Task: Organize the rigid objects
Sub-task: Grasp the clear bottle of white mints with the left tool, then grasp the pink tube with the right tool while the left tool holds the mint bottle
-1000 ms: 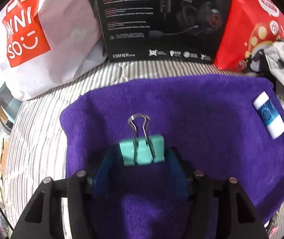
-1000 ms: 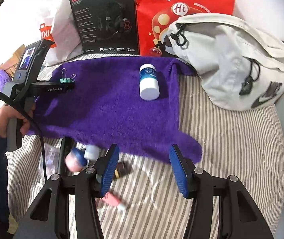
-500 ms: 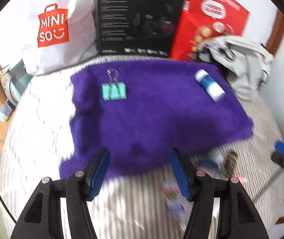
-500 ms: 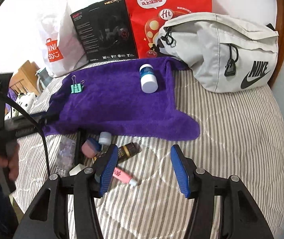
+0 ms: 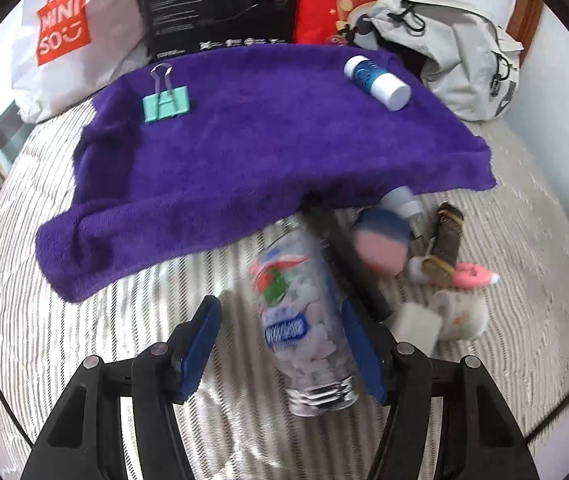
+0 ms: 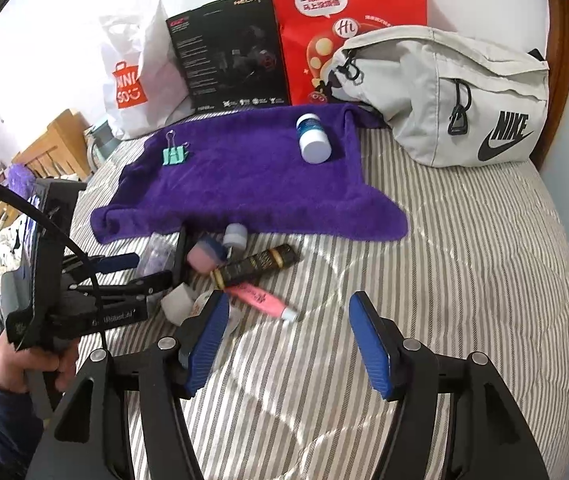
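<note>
My left gripper [image 5: 280,346] is open, its blue pads either side of a clear bottle of white candies [image 5: 304,320] that lies on the striped bed. In the right wrist view the left gripper [image 6: 152,268] is low at that bottle [image 6: 156,250]. A mint binder clip [image 5: 166,106] and a blue-and-white bottle [image 5: 376,80] lie on the purple towel [image 5: 244,152]. My right gripper [image 6: 288,340] hangs open over bare bedding, with nothing between its fingers. Left of it lies a pink tube [image 6: 260,296].
A pile sits by the towel's front edge: a pink-and-blue round item [image 5: 382,240], a dark tube [image 5: 446,236], a white roll [image 5: 460,314], a small white bottle [image 5: 402,200], a black stick [image 5: 348,256]. A grey bag [image 6: 444,96], a red bag, a black box and a white bag line the back.
My left gripper let go of the binder clip, left it on the towel, pulled back and dropped to the clear bottle. The right gripper drew back slightly.
</note>
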The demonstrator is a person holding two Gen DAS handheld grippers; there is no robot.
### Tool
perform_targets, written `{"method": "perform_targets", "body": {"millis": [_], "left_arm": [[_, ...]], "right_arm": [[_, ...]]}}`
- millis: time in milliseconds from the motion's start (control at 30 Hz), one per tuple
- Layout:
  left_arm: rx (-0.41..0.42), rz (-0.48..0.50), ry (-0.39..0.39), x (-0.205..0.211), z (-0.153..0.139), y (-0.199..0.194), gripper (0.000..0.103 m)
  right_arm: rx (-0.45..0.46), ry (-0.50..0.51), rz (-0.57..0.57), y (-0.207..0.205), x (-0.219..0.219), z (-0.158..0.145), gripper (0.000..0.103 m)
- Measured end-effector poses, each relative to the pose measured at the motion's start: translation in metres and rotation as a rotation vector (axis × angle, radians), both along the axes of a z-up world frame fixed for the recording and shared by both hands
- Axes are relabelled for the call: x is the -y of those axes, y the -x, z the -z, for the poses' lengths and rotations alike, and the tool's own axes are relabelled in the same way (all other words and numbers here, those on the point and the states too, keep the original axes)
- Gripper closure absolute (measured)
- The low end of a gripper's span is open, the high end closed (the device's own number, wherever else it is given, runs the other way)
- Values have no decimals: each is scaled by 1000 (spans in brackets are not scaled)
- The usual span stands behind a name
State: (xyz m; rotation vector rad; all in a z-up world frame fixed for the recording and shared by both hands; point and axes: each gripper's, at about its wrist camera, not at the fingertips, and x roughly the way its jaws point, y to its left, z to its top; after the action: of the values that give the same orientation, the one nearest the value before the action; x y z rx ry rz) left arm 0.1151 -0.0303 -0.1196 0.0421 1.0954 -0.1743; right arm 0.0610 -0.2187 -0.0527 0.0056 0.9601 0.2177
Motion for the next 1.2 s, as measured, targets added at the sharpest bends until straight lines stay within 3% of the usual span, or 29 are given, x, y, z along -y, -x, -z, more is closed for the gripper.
{"method": "perform_targets", "body": {"millis": [333,433,467,500,1067,1200], "left_arm": [[44,8,-71,-4,3,-2,42],[49,5,-49,-4,4,-5,48],[64,16,-37,-3,3,-4,60],[72,21,-34,-2,3,-2,63],[67,42,-29,-1,4,-3,63],[66,46,-29,-1,4,-3,62]], "right_arm": [[-35,-9,2,0,3,19,41],[-38,-8,-2,-4,4,25,41],[-41,-3,-4,-6,4,28,41],[-42,3,-15,-8,2,30,41],[-112,171,-203,-51,-35,73,41],[-73,176,-246,-53,-46,75,42]]}}
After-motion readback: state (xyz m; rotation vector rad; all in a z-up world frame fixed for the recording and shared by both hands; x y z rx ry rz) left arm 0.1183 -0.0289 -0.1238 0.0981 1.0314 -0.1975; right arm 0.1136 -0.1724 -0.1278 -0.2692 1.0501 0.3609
